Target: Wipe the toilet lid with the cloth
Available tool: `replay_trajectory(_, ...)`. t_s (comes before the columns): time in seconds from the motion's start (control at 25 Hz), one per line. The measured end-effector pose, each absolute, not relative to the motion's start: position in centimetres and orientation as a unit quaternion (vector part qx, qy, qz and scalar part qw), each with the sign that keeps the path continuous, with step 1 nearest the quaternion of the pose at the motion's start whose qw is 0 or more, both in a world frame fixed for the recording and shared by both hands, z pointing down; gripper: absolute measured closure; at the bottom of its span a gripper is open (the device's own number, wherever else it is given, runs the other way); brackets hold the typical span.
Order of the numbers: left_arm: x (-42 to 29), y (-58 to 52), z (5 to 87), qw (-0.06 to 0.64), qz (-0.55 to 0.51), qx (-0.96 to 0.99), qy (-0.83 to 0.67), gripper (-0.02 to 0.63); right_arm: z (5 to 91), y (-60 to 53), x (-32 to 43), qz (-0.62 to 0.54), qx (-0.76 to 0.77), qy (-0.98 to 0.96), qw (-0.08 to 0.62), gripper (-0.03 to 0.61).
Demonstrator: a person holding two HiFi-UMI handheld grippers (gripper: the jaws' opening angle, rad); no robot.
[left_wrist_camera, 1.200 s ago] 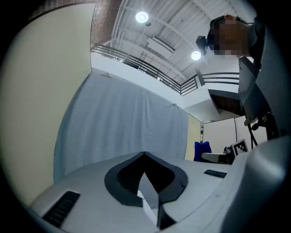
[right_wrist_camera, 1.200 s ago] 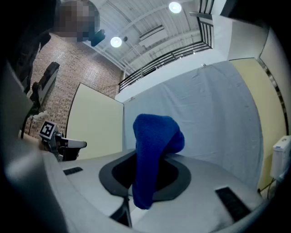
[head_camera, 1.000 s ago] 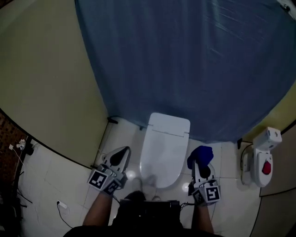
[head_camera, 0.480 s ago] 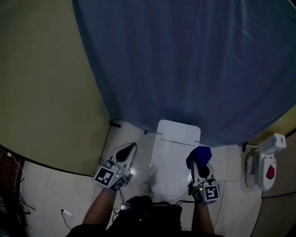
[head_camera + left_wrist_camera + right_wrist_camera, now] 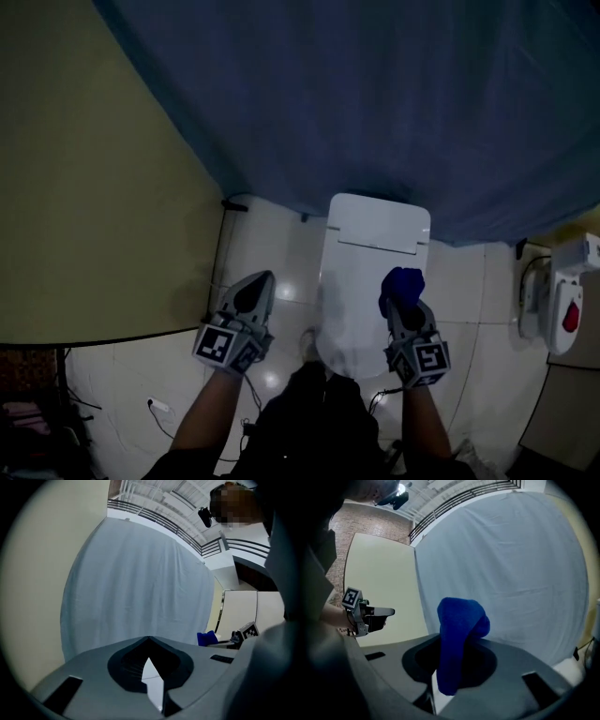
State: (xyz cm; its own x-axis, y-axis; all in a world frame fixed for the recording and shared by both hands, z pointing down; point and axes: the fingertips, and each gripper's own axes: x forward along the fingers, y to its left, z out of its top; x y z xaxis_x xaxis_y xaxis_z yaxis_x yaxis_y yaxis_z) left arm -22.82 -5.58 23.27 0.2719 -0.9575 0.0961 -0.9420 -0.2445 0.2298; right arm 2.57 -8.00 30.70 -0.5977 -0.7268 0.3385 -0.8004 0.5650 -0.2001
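The white toilet (image 5: 367, 281) stands with its lid down in front of a blue curtain, at the middle of the head view. My right gripper (image 5: 401, 287) is shut on a blue cloth (image 5: 403, 282) and hovers over the right side of the lid. In the right gripper view the cloth (image 5: 457, 641) stands bunched between the jaws. My left gripper (image 5: 255, 289) is shut and holds nothing, left of the toilet above the floor tiles. The left gripper view shows the cloth (image 5: 206, 638) small at the right.
A blue curtain (image 5: 375, 103) hangs behind the toilet. A yellowish wall (image 5: 94, 187) runs along the left. A white fixture with a red part (image 5: 562, 305) sits at the right. A cable and plug (image 5: 155, 406) lie on the tiled floor at the left.
The head view has shifted closer to the toilet. The right gripper with the cloth has come over the lid's right side. The left gripper stays at the left of the toilet.
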Motion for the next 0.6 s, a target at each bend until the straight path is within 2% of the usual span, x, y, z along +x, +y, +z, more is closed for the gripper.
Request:
replay_trajectory(0.16, -21.8, -9.5, 31.4, 0.185, 0.007, 0.780, -0.598, 0.621, 37.8, -11.3, 0.0, 0.199, 0.407, -0.881, 0.136, 0.506)
replay_trajectory(0.36, -20.2, -11.7, 44.3, 0.310, 0.092, 0.732, -0.600, 0.621, 47.5, -12.9, -3.1, 0.262, 0.381, -0.869, 0.174, 0.506)
replay_trajectory(0.6, -21.0, -13.6, 51.6, 0.357, 0.138, 0.691, -0.614, 0.621, 56.0, -14.7, -8.8, 0.343, 0.327, -0.854, 0.215, 0.506)
